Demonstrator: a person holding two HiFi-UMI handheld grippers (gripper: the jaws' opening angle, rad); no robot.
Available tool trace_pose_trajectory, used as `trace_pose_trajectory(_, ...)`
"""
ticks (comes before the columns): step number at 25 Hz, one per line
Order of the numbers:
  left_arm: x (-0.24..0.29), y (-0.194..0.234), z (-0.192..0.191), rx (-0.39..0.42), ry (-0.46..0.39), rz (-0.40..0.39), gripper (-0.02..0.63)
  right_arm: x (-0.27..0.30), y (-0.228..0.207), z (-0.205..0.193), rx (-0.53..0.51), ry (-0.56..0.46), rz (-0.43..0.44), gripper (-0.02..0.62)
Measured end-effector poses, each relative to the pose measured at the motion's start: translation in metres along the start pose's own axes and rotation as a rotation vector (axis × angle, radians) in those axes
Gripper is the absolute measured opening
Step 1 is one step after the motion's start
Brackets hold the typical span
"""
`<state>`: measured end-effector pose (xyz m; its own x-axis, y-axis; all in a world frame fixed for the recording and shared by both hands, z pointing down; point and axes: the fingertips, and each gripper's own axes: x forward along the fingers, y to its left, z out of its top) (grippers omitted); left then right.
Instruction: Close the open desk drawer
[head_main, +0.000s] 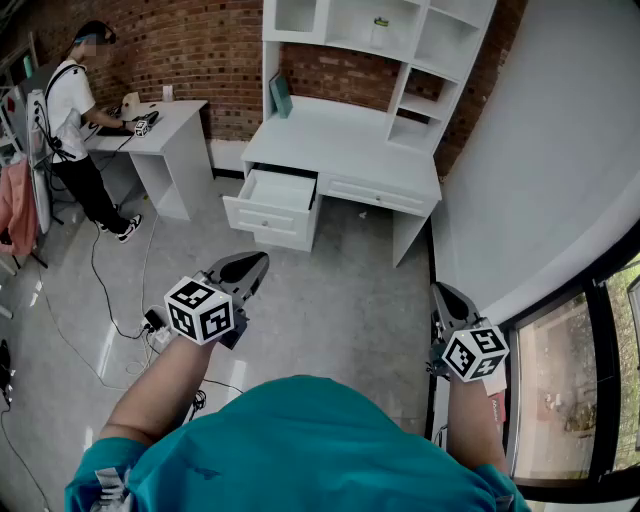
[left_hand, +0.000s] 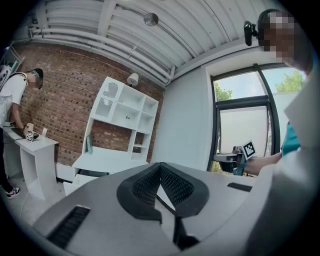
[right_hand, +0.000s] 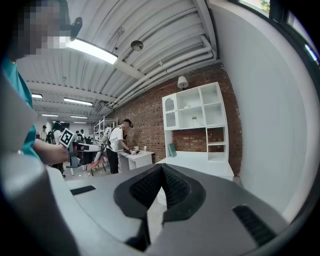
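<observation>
A white desk (head_main: 345, 145) with a shelf hutch stands against the brick wall. Its top left drawer (head_main: 272, 198) is pulled out toward me. My left gripper (head_main: 257, 264) hangs well short of the drawer, over the grey floor, shut and empty. My right gripper (head_main: 442, 293) is lower right, near the white wall, also shut and empty. In the left gripper view the desk (left_hand: 107, 160) shows beyond the shut jaws, and my left gripper (left_hand: 160, 170) holds nothing. In the right gripper view my right gripper (right_hand: 161, 172) points toward the desk (right_hand: 200, 162).
A person (head_main: 75, 110) stands at a second white desk (head_main: 165, 130) at the far left. Cables and a power strip (head_main: 155, 325) lie on the floor to the left. A white wall (head_main: 540, 170) and a window (head_main: 560, 390) run along the right.
</observation>
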<state>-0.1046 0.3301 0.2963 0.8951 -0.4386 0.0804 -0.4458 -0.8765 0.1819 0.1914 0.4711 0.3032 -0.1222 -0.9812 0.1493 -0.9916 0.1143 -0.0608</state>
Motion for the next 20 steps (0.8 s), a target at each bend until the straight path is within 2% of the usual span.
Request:
trace_pose_trajectory(13,0.016,-0.008,-0.001,0.000,0.007,0.018,0.015,0.004,-0.020,-0.004,0.034,0.002,0.025,0.018)
trace_pose_trajectory(20,0.029,-0.026,-0.002,0.007,-0.002,0.034,0.015,-0.007,-0.042,-0.002,0.053,-0.023,0.033,0.020)
